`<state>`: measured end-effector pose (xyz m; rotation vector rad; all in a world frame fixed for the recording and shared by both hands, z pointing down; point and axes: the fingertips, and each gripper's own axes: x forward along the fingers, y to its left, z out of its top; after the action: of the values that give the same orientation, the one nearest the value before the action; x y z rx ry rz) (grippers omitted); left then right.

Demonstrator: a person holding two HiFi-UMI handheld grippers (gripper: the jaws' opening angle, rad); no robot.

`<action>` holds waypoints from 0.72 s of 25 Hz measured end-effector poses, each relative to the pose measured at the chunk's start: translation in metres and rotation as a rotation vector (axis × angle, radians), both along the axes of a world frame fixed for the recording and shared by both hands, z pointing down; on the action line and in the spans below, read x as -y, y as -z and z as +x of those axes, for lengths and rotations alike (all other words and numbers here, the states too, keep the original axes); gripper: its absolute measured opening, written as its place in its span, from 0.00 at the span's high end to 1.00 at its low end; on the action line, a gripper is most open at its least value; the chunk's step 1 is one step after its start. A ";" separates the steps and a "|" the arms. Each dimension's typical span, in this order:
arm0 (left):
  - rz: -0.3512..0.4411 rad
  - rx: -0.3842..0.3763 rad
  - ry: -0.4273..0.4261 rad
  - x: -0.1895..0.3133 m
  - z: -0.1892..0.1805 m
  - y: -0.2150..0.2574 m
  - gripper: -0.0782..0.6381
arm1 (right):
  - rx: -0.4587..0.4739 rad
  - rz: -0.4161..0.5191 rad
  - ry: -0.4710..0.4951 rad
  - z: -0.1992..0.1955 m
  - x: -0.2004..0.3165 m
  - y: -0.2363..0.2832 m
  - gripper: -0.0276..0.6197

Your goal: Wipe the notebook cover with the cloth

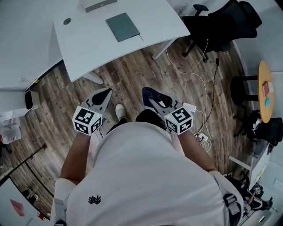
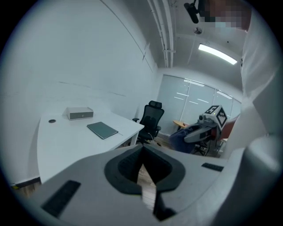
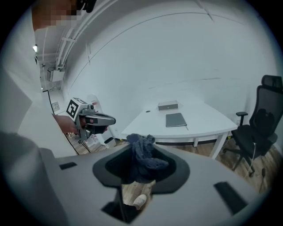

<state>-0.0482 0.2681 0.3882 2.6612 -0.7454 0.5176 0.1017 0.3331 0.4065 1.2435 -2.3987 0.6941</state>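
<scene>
Head view: left gripper [image 1: 106, 92] and right gripper [image 1: 148, 94] held low over wood floor [image 1: 132, 73], well short of white tabletop [image 1: 88, 42]. Left fingers pressed together, holding nothing. Right fingers pinching dark blue cloth [image 3: 142, 154]. Notebook [image 1: 123, 26] closed, flat on far tabletop near grey box [image 1: 100, 4], well apart from both grippers.

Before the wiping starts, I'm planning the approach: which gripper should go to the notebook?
Right. The right gripper is shut on the dark cloth; the left gripper is shut with nothing in it. The notebook lies on the white table ahead.
</scene>
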 end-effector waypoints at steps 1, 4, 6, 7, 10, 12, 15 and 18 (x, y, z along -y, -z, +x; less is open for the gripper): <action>-0.003 0.007 0.004 0.010 -0.002 -0.005 0.88 | 0.000 -0.003 -0.010 0.002 0.007 0.000 0.77; -0.006 0.021 0.019 0.035 -0.004 -0.016 0.88 | -0.003 -0.019 -0.013 0.007 0.026 -0.002 0.77; -0.003 0.036 0.025 0.052 -0.003 -0.022 0.88 | -0.003 -0.024 -0.006 0.011 0.041 -0.005 0.77; -0.002 0.045 0.029 0.061 -0.002 -0.025 0.88 | -0.001 -0.026 -0.003 0.014 0.049 -0.007 0.77; 0.003 0.067 0.046 0.085 0.007 -0.033 0.88 | 0.001 -0.029 0.019 0.025 0.073 -0.011 0.77; 0.003 0.077 0.062 0.100 0.012 -0.037 0.88 | 0.007 -0.038 0.039 0.033 0.091 -0.013 0.77; 0.004 0.101 0.081 0.125 0.020 -0.048 0.88 | 0.007 -0.043 0.082 0.042 0.119 -0.018 0.77; 0.004 0.132 0.102 0.150 0.022 -0.060 0.88 | -0.005 -0.040 0.128 0.048 0.144 -0.024 0.77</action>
<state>-0.0258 0.1180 0.4479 2.5957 -0.9155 0.6693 0.1494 0.1891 0.4304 1.0634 -2.4228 0.6961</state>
